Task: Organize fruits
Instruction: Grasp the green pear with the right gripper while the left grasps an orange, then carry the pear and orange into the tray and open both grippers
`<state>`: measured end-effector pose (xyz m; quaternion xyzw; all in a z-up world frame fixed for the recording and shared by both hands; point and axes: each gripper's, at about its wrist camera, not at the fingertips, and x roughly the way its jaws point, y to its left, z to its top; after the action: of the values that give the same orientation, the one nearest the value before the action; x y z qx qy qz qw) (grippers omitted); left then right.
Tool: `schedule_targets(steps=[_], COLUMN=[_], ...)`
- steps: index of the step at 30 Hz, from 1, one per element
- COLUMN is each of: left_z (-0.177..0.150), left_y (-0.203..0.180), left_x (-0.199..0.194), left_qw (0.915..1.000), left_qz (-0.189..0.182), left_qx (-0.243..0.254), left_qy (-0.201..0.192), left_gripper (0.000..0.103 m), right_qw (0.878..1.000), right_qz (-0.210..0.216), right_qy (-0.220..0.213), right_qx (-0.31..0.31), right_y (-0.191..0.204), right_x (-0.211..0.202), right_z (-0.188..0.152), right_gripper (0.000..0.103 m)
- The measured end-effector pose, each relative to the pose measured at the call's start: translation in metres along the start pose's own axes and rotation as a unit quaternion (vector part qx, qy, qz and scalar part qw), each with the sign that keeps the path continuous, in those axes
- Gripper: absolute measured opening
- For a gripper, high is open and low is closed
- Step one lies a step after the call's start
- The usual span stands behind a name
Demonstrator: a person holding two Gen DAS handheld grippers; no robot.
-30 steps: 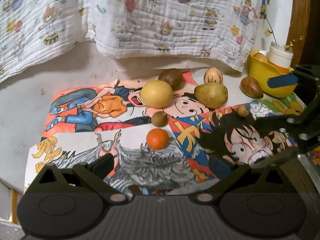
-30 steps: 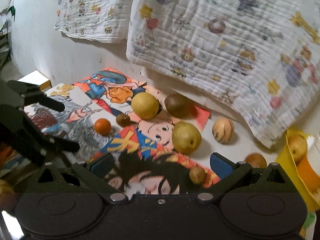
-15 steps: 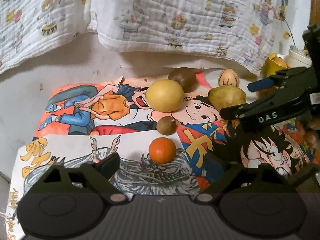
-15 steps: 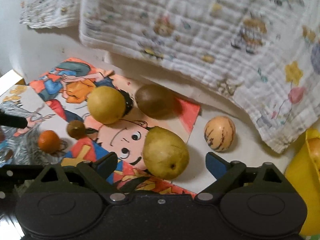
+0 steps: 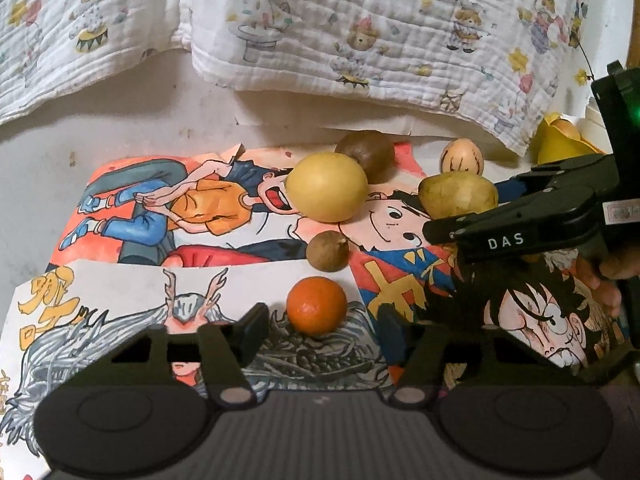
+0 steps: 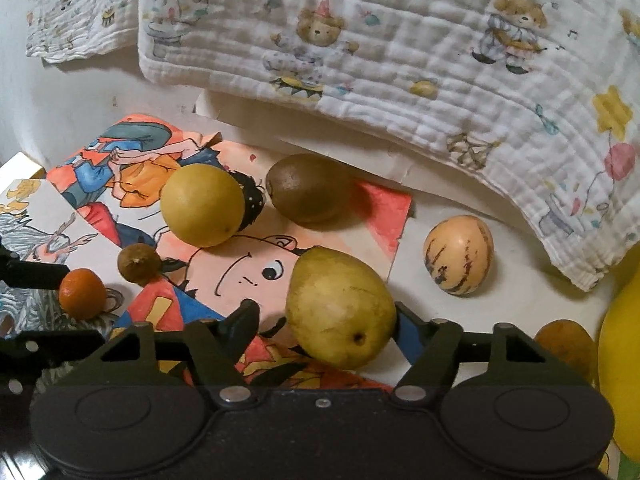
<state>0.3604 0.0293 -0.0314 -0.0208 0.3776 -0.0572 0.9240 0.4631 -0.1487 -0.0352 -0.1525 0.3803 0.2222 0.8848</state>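
Note:
Fruits lie on cartoon posters (image 5: 168,208). In the left wrist view, my open left gripper (image 5: 320,328) has a small orange (image 5: 317,305) between its fingertips. Beyond lie a small brown fruit (image 5: 327,250), a round yellow fruit (image 5: 327,186), a kiwi (image 5: 366,153), a green-yellow pear (image 5: 456,194) and a striped melon (image 5: 462,157). In the right wrist view, my open right gripper (image 6: 326,326) straddles the pear (image 6: 340,306); its right finger is near or touching it, the left is apart. The orange (image 6: 82,294) shows at left.
A quilted blanket (image 5: 360,28) hangs over the wall behind. A yellow bowl (image 5: 560,142) with fruit stands at the far right, also at the right wrist view's edge (image 6: 624,360), with a brown fruit (image 6: 568,346) beside it. The right gripper's body (image 5: 532,220) crosses the left view.
Both grippers moved forward. The left one closed in on the orange, the right one on the pear, which now sits between its fingers.

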Motion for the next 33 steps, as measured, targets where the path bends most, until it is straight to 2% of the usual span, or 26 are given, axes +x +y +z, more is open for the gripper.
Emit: schedule_targets(steps=[3, 4, 8, 18, 25, 33], left_z=[0.0, 0.001, 0.001, -0.001, -0.004, -0.014], left_y=[0.001, 0.002, 0.002, 0.003, 0.002, 0.006], left_x=[0.0, 0.0, 0.0, -0.004, -0.019, -0.046], left_qw=[1.0, 1.0, 0.9999, 0.9996, 0.999, 0.9975], left_qz=[-0.002, -0.003, -0.004, -0.016, -0.036, -0.064], left_qx=[-0.005, -0.007, -0.012, -0.022, -0.028, -0.031], left_qy=[-0.002, -0.002, -0.003, -0.002, -0.003, 0.003], left_gripper=[0.05, 0.044, 0.036, 0.034, 0.034, 0.034], right_qw=[1.0, 1.0, 1.0, 0.999, 0.998, 0.996], right_qz=[-0.012, -0.015, -0.017, -0.013, 0.012, 0.046], right_qy=[-0.005, -0.005, -0.01, -0.032, -0.06, -0.077], right_qx=[0.009, 0.009, 0.006, 0.018, 0.012, 0.007], right_y=[-0.001, -0.002, -0.002, 0.004, 0.013, 0.029], right_x=[0.0, 0.0, -0.001, -0.01, -0.041, -0.091], right_z=[0.0, 0.0, -0.002, -0.008, -0.011, -0.03], right_gripper=[0.057, 0.057, 0.057, 0.056, 0.056, 0.056])
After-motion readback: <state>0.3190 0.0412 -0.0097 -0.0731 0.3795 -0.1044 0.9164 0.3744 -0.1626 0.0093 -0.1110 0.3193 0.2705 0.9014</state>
